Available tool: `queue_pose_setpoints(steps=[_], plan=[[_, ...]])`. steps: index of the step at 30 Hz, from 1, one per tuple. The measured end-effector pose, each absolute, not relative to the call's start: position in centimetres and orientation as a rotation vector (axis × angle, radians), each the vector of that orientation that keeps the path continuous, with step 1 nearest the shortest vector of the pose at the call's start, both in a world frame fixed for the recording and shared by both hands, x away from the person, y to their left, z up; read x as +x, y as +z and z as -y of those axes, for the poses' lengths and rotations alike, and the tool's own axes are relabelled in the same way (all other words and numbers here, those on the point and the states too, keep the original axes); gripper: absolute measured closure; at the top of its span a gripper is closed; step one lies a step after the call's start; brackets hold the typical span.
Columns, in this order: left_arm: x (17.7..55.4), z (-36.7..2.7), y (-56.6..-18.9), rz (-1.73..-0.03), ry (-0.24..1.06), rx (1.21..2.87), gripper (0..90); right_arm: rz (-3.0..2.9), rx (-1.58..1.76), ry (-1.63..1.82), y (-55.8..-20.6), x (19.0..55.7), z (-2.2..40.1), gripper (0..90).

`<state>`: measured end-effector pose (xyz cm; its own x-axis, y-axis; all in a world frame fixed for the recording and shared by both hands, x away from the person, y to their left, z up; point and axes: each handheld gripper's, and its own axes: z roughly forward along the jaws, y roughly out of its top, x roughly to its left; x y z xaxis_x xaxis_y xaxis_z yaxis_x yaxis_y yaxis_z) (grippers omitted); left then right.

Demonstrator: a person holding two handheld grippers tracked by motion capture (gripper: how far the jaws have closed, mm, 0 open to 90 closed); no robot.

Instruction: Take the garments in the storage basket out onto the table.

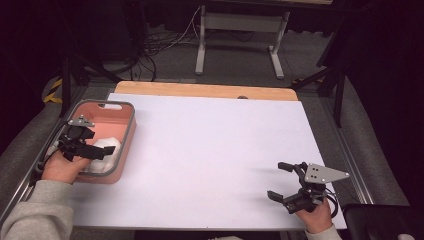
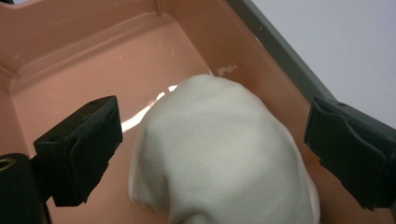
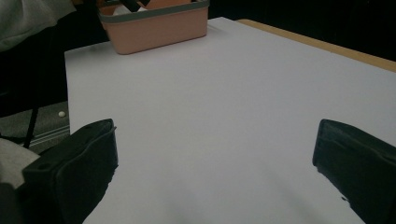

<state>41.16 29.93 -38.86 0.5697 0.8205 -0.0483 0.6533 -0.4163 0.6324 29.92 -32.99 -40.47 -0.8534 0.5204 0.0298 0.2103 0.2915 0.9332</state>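
The left claw [image 1: 102, 151] hangs spread over a crumpled white cloth [image 2: 219, 154] inside the pink plastic bin with grey rim [image 1: 129, 131]; the right claw [image 1: 281, 181] rests spread above the white counter [image 1: 215, 150].

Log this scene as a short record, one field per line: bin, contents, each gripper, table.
bin: pink bin with grey rim, at table's left edge
contents: white cloth, bunched on the bin floor
left gripper: left gripper open, inside the bin, jaws either side of the cloth
right gripper: right gripper open, over the table's near right, holding nothing
table: table with white top
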Motion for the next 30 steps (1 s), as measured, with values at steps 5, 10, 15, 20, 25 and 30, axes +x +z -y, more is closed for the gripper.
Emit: queue_pose_setpoints(steps=[5, 10, 15, 20, 25, 30], plan=[[41.5, -30.0, -39.2, -1.202, 0.314, 2.205, 5.7, -2.290, 0.665, 1.586, -40.5, 30.0, 33.0, 0.4], [41.8, -29.8, -39.4, -1.211, 0.282, 2.232, 7.9, -2.294, 0.663, 1.589, -40.5, 29.9, 32.9, 0.4], [42.0, -29.6, -39.6, -1.244, 0.245, 2.252, 9.9, -2.296, 0.660, 1.590, -40.5, 29.9, 33.0, 0.4], [41.9, -29.4, -39.7, -1.236, 0.249, 2.268, 10.7, -2.300, 0.656, 1.594, -40.5, 29.9, 33.0, 0.4], [41.9, -29.2, -40.0, -1.236, 0.254, 2.284, 11.6, -2.297, 0.646, 1.592, -40.4, 29.8, 32.9, 0.9], [41.9, -29.1, -40.2, -1.244, 0.248, 2.285, 13.6, -2.273, 0.632, 1.604, -40.2, 29.6, 33.1, 1.4]])
